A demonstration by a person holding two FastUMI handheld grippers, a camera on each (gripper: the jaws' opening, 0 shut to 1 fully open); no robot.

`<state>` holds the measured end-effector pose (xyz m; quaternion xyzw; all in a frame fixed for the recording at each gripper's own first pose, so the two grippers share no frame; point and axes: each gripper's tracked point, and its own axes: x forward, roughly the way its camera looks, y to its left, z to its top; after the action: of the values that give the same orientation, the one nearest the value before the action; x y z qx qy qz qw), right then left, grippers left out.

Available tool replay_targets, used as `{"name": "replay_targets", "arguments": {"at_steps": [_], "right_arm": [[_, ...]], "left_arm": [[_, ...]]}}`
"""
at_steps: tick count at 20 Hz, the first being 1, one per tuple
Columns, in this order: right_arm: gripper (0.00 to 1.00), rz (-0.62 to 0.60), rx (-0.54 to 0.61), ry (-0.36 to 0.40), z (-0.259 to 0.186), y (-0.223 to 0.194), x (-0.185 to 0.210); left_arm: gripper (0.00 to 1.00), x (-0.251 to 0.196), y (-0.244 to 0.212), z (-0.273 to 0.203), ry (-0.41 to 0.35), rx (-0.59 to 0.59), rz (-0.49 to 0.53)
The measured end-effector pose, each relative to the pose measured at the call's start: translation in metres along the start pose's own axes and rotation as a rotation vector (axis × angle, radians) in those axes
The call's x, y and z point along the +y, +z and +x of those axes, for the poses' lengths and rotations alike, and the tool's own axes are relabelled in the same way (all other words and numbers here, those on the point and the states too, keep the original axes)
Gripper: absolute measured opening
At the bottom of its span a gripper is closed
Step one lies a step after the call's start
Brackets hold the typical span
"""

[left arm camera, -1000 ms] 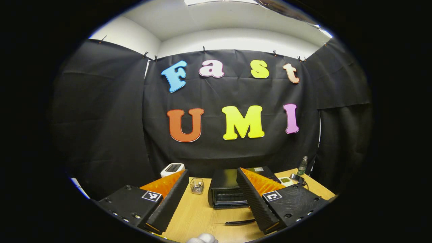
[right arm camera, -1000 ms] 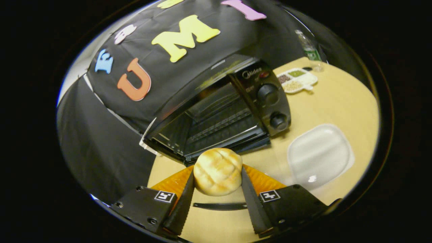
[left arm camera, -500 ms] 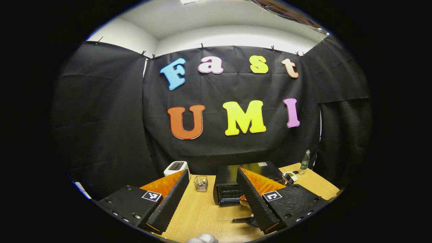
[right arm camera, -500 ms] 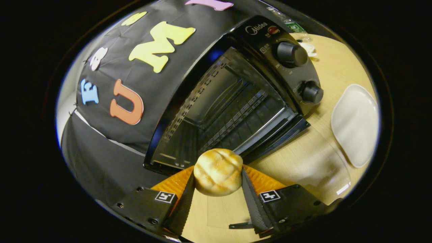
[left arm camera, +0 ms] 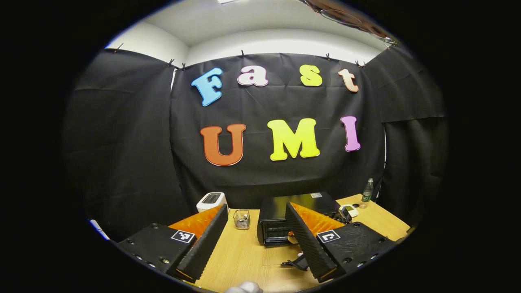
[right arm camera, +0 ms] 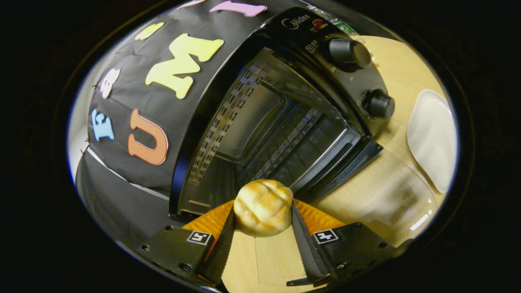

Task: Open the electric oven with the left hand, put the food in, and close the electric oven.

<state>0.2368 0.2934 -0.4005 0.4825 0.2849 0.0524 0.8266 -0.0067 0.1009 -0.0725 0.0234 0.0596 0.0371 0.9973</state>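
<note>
— Right at the mouth now: the right hand-held gripper [right arm camera: 263,226], both fingers pressed on the bread bun [right arm camera: 263,207], hangs just before the open toaster oven [right arm camera: 285,122].
— Best line?
— Level, straight over the dropped glass door [right arm camera: 390,199] onto the wire rack [right arm camera: 285,142], I'd say, releasing only once it rests.
— And the left hand-held gripper [left arm camera: 254,236]?
— Wide open, holding nothing, well back from the oven. Its view adds a toaster [left arm camera: 211,200] and a wire basket [left arm camera: 241,219] left of the oven.
</note>
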Motion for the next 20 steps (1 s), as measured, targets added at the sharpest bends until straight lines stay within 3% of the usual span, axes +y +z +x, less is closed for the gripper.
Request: {"name": "replay_targets", "arguments": {"at_steps": [6, 9, 14, 20], "right_arm": [[0.74, -0.011, -0.073, -0.056, 0.016, 0.018, 0.004], [0.77, -0.098, -0.143, -0.124, 0.028, 0.038, 0.001], [0.8, -0.173, -0.154, -0.201, 0.038, 0.04, -0.005], [0.99, -0.251, -0.183, -0.229, 0.029, 0.04, -0.003]], "left_arm": [[0.93, 0.0, -0.007, 0.0, -0.009, 0.014, -0.012], [0.93, 0.004, -0.009, 0.0, -0.004, 0.017, -0.012], [0.93, 0.01, -0.014, 0.001, 0.004, 0.027, -0.02], [0.93, 0.015, -0.016, 0.0, 0.009, 0.03, -0.019]]}}
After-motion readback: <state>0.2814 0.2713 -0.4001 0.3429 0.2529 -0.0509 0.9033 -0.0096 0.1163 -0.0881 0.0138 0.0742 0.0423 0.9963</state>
